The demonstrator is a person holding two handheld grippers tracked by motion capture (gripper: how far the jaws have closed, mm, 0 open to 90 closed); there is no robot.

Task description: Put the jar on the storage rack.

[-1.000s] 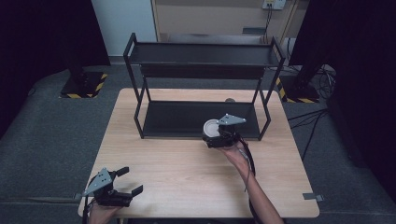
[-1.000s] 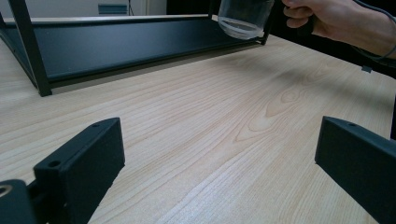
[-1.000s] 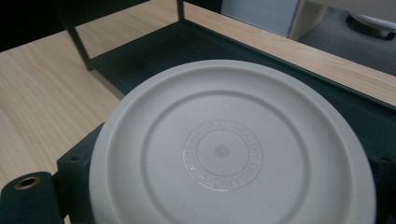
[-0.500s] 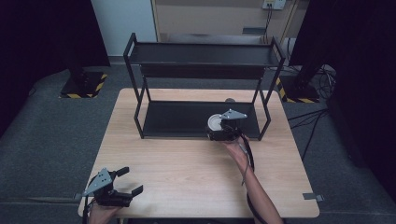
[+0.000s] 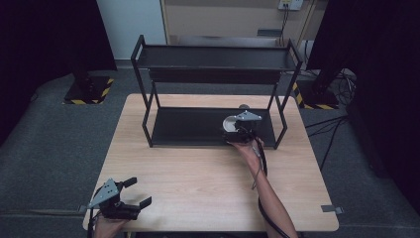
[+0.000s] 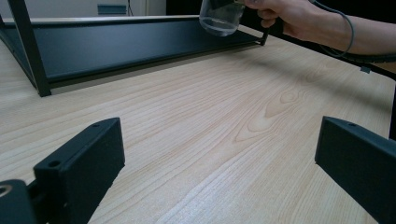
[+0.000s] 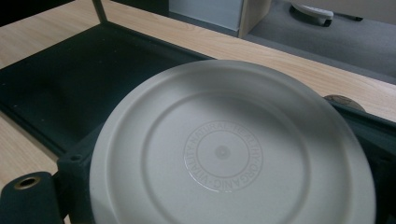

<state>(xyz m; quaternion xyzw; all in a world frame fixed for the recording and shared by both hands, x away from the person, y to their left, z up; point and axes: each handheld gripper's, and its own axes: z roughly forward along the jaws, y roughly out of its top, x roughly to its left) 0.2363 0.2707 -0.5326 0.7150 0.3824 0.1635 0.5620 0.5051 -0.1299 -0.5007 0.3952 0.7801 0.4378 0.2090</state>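
The right gripper (image 5: pixel 236 128) is positioned over the right end of the lower shelf of the black two-tier metal rack (image 5: pixel 213 79), which stands at the far side of the light wooden bench (image 5: pixel 198 173). Its jaws are clamped on a clear glass jar with a white round lid (image 7: pixel 233 149); the jar (image 6: pixel 220 17) is tilted and held just above the lower shelf (image 6: pixel 116 42), with the lid (image 5: pixel 230 124) facing up and toward the rack's interior. The lid bears a raised circular text mark. The right hand (image 6: pixel 289 16) grips the gripper body, with a cable running along the forearm. The left gripper (image 5: pixel 132 194) rests at the near left corner of the bench, well apart from the rack, its jaws spread wide with nothing between them.
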